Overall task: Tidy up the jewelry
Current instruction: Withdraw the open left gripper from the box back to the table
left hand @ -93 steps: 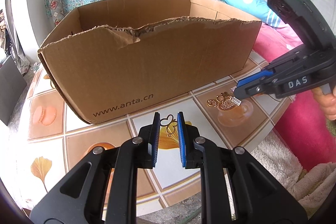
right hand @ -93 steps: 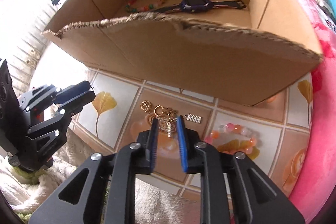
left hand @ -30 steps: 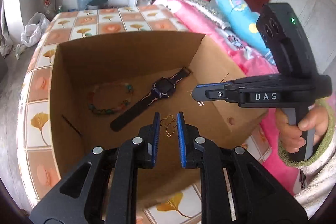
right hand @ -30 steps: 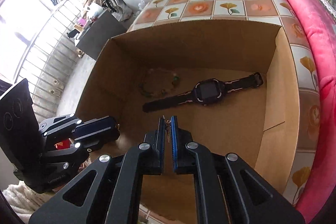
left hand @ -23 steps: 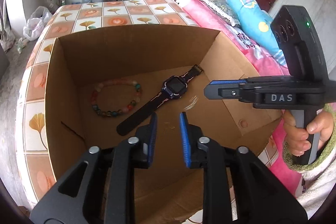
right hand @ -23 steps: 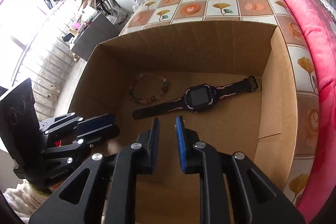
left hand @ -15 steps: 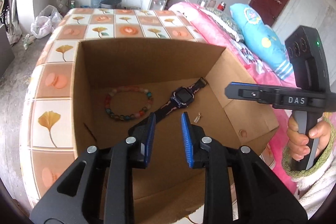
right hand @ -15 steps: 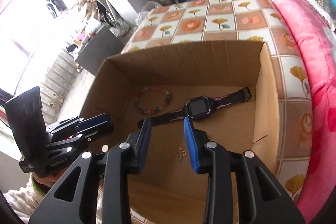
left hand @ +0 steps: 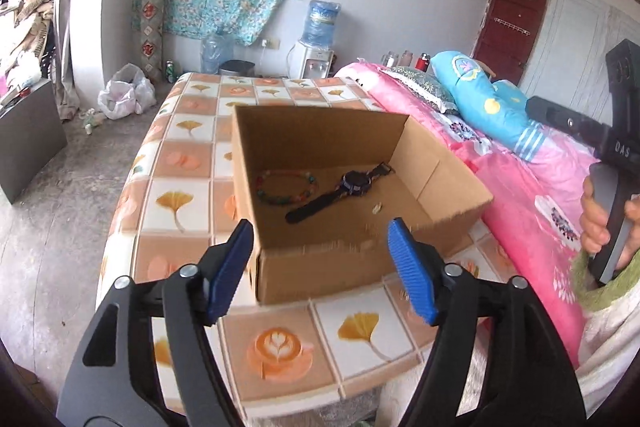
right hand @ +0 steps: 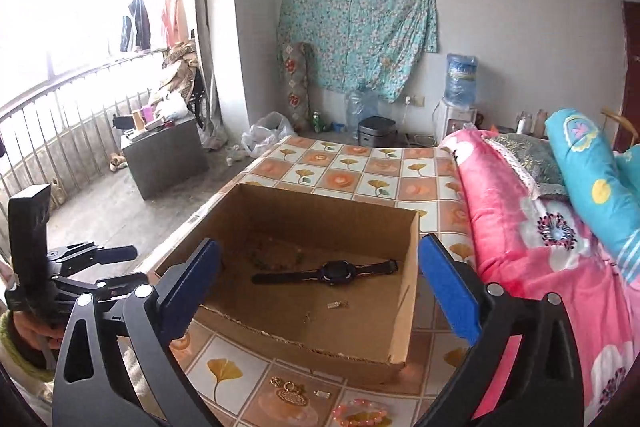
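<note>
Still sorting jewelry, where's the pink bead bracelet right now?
In the right wrist view, the pink bead bracelet lies on the tiled tabletop outside the cardboard box, beside the gold pieces.

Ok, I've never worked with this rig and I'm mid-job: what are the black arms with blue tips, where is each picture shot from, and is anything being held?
There is no robot here. A person holds a hand-squeezed gripper in each hand, and each carries a fisheye camera looking along its two fingers.

In the left wrist view, the left gripper has its blue pads wide apart with nothing between them. The right wrist view shows the right gripper, also open and holding nothing.

Both look down at a cardboard box on a tiled table. Inside lie a dark watch, a beaded bracelet and small gold pieces.

In front of the box, on the table, are gold trinkets and a pink bead bracelet.
</note>
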`<state>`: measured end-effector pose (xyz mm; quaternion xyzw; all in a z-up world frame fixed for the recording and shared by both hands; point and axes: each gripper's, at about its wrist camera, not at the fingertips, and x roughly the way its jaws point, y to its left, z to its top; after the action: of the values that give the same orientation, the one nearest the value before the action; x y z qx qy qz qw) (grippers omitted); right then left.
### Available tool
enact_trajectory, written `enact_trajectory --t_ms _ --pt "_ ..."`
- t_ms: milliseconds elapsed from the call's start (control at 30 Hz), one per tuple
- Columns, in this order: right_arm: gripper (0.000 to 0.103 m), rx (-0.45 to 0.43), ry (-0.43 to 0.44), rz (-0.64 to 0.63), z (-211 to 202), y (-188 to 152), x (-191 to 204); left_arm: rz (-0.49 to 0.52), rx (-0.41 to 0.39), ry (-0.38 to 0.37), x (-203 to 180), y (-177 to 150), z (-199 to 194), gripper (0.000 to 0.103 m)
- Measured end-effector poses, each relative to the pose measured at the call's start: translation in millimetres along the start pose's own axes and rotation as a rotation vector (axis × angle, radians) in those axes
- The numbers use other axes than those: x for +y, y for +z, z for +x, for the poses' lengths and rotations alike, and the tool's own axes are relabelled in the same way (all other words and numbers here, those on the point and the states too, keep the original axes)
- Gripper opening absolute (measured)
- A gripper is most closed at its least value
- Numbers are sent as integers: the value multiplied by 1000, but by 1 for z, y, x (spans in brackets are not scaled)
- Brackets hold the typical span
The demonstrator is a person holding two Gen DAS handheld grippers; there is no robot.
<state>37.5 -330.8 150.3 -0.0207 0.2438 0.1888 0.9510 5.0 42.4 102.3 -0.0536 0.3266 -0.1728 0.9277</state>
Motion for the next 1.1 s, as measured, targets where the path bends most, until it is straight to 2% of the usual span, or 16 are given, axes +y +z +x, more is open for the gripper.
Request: enact_trajectory --t_ms 133,267,400,500,567,700,767,833,867,933,967,1000,1100 --pt "96 20 -71 30 -10 -30 3 -12 36 4 1 -34 -4 71" --pt "96 134 -22 77 2 -70 -1 28 56 29 -7 -58 2 72" --pt "96 257 -78 85 22 -114 2 113 80 51 -26 -79 17 72" --pt "96 388 -35 64 42 -143 9 186 88 62 -41 -91 30 72" --pt "96 407 9 50 47 -154 14 231 90 82 -49 -94 39 71" --pt "95 405 49 35 55 -162 19 259 113 61 -58 -93 60 57" --pt "82 396 69 27 58 -165 17 259 131 16 -62 -90 71 50" --pt "76 400 98 23 62 -168 19 269 139 -11 -67 -88 79 45" --pt "67 405 110 25 63 -170 18 274 143 -27 -69 -88 82 41" --pt "63 431 142 22 70 -177 18 287 164 -56 -75 -86 93 35" --pt "56 436 151 12 72 -180 20 292 176 -64 -77 -86 98 29" --pt "53 438 158 1 74 -183 20 297 192 -75 -79 -86 103 23" --pt "48 429 183 -7 77 -188 20 322 221 -99 -87 -85 113 17"
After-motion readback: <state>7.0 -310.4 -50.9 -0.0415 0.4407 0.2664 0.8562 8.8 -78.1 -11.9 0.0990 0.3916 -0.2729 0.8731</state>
